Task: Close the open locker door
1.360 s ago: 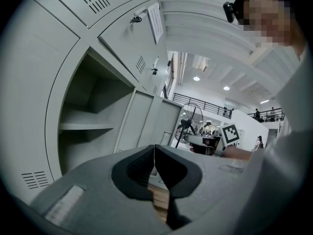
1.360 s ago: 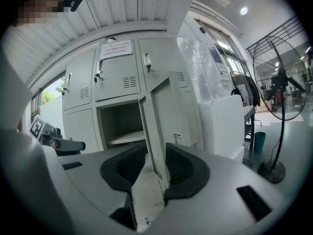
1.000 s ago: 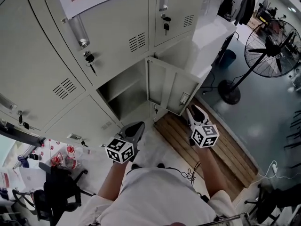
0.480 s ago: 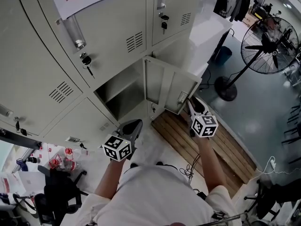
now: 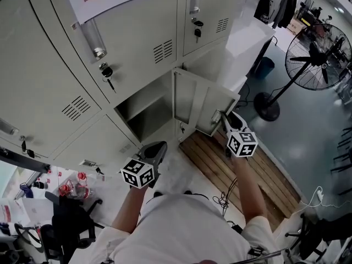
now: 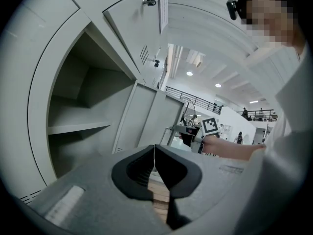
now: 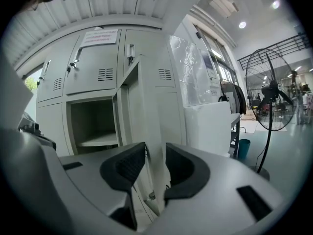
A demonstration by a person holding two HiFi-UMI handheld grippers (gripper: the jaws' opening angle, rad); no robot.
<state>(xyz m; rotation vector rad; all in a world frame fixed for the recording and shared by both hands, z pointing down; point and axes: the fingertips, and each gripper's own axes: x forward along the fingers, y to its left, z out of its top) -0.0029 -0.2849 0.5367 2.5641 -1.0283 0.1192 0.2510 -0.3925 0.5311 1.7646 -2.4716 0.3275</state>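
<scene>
Pale-grey sheet-metal locker door (image 5: 199, 99), long axis vertical, has its free edge pinched by right gripper (image 5: 225, 118); left gripper (image 5: 157, 149), clenched empty, sits farther from door.

Illumination was bright, even, cool; colours muted. Flare came from ceiling lamps (image 7: 243, 25) at far right. Inside of locker compartment (image 5: 144, 110) was shaded. Soft glare lay on floor (image 5: 300, 147) at right. Edge of locker door (image 7: 146, 106) near lens was soft. Gripper views showed heavy fisheye bending, black corners.
</scene>
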